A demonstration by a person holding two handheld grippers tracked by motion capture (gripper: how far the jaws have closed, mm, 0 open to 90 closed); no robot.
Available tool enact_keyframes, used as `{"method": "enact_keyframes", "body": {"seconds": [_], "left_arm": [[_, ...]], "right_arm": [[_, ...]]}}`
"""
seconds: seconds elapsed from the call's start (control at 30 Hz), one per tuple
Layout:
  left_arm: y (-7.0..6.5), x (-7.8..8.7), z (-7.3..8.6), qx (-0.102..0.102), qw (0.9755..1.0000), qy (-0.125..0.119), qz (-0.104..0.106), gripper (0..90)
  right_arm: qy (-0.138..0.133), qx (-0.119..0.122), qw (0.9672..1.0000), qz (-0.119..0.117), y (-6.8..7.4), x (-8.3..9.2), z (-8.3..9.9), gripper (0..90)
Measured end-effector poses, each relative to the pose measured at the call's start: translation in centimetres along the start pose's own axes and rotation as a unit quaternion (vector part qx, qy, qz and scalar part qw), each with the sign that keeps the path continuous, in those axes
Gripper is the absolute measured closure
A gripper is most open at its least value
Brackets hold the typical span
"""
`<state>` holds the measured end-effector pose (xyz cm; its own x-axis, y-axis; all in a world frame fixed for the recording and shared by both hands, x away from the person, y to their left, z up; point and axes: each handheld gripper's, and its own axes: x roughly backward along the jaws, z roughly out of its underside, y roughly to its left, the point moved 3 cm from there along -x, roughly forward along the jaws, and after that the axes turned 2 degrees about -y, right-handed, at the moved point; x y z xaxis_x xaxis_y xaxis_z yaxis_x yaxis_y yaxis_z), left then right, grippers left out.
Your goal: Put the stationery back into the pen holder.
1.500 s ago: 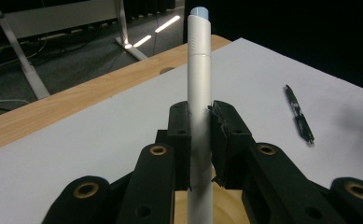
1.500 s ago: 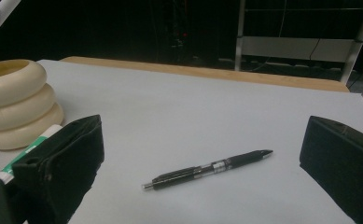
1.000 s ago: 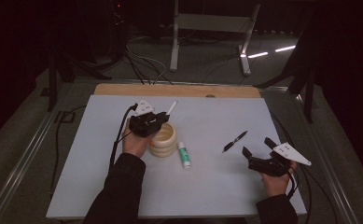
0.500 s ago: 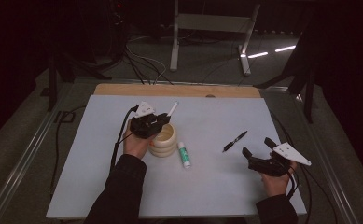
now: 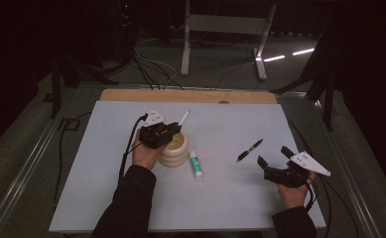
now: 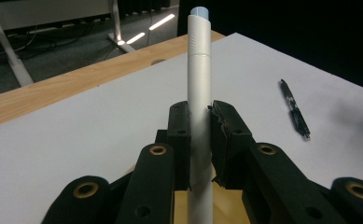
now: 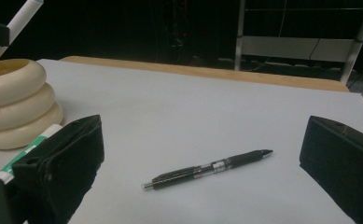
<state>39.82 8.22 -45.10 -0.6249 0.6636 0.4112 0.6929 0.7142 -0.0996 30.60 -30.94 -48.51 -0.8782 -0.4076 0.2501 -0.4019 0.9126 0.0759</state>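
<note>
left gripper (image 5: 168,133) clamped on white pen (image 6: 200,116) | pen directly over cream ringed holder (image 5: 174,148), long axis tilted up and away, lower end at holder mouth | left hand nearer; right gripper (image 5: 275,161) jaws apart, idle near black pen (image 5: 249,149) | white pen: slim, matte, pale-blue tip

dim room, lit tabletop, slightly soft focus.

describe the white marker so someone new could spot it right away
On the white table, find the cream ringed holder left of centre. The white marker sticks up over it, clamped in the left tongs. Unlike the black pen and the green-labelled tube, it is not lying flat.
</note>
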Motion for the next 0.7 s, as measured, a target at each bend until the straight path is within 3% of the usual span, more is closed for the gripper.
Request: {"method": "enact_keyframes", "body": {"seconds": [0.7], "left_arm": [[0.29, -0.66, 0.92, 0.003, 0.9999, 0.015, -0.001, 78.9]], "right_arm": [[0.000, 0.000, 1.0000, 0.000, -0.01, 0.00, 0.00, 0.1]]}}
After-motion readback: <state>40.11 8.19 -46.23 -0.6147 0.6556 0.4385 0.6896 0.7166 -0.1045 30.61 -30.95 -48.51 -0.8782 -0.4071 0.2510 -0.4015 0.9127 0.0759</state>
